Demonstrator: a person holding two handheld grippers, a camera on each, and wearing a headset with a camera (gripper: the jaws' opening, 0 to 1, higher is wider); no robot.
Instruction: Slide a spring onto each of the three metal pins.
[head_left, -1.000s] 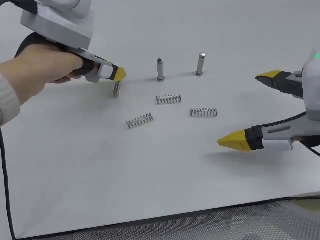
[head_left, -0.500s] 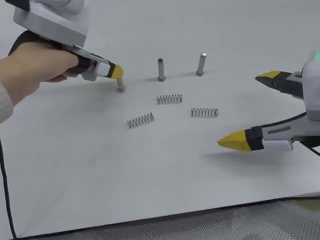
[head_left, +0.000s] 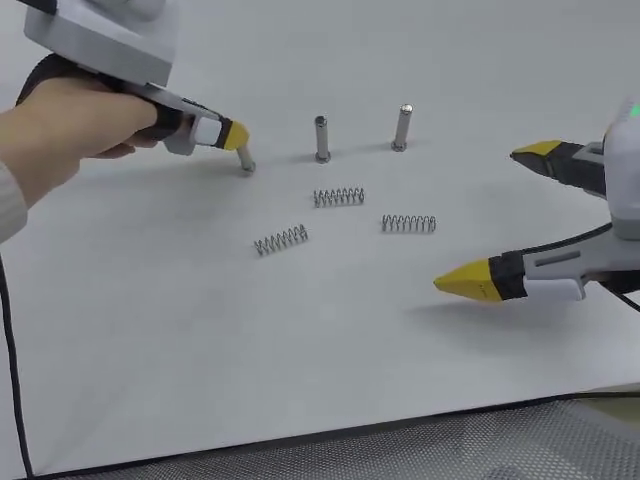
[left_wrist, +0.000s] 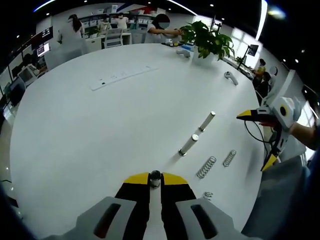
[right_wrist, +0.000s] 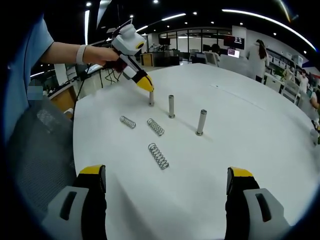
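Yellow-tipped left tongs (head_left: 238, 136) pinch leftmost pin (head_left: 247, 163), angled downward.

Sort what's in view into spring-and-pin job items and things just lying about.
Job: upright silver metal pins, left, middle, right; loose coiled wire springs, left, middle, right; left gripper, jaws shut on left pin; right gripper, jaws open.
Lying about: flat white strip; leafy green potted plant; small white object.
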